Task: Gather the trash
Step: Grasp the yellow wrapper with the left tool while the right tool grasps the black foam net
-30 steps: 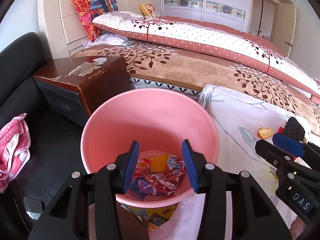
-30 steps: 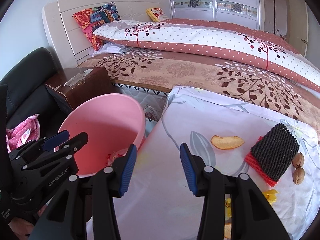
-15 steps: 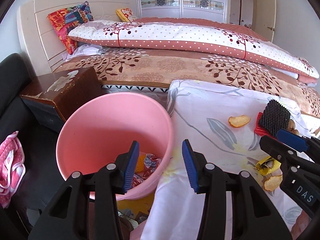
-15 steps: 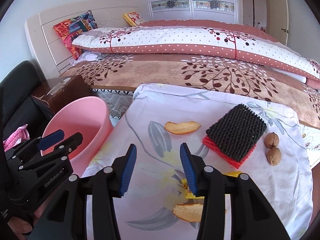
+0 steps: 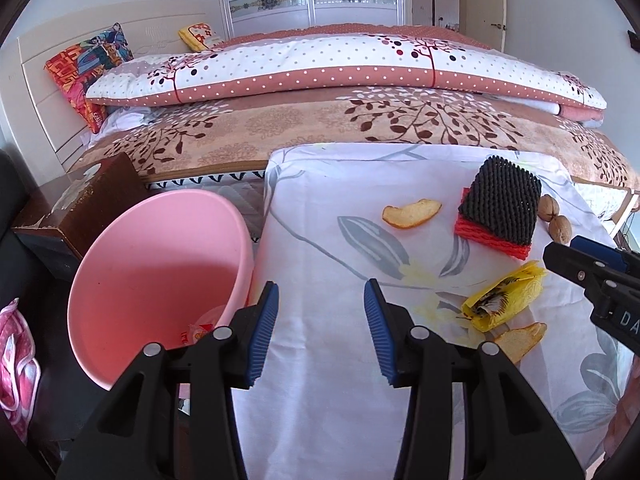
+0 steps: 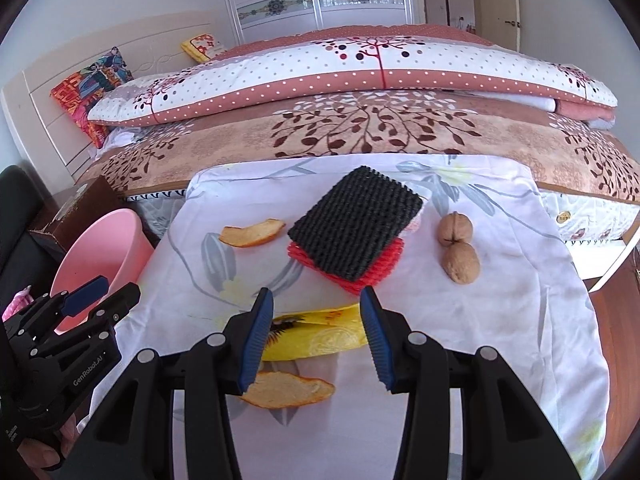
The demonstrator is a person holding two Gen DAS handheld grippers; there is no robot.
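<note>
My left gripper [image 5: 320, 330] hangs over the white flowered cloth [image 5: 320, 216], jaws released, nothing between them but bare fabric. My right gripper [image 6: 316, 338] is released too, pads apart and gripping nothing; the yellow wrapper [image 6: 320, 334] lies on the cloth in the gap between its pads as that camera sees it. Whether either pad touches it I cannot tell.

Pink bucket [image 5: 160, 280]: left of my left jaws, below the cloth's edge, a few wrappers [image 5: 196, 330] in its bottom. From my right jaws it sits far off to the left, behind the left gripper.

Trash on the cloth, read from my right jaws:
- orange peel [image 6: 288, 394], just under and near side of the left pad, close to the wrapper.
- second peel [image 6: 252, 234], ahead and to the left.
- black foam net [image 6: 356, 228] straight ahead, lying on a red foam net [image 6: 376, 276] that sticks out beneath it.
- two walnuts [image 6: 458, 248], ahead and to the right, touching each other, near the nets but apart from them.

From my left jaws all of it lies to the right: wrapper and near peel closest, nets and walnuts farther ahead.

Beyond the cloth, a bed with a patterned quilt [image 5: 360, 68]. A dark wooden nightstand [image 5: 88, 208] stands behind the bucket.
</note>
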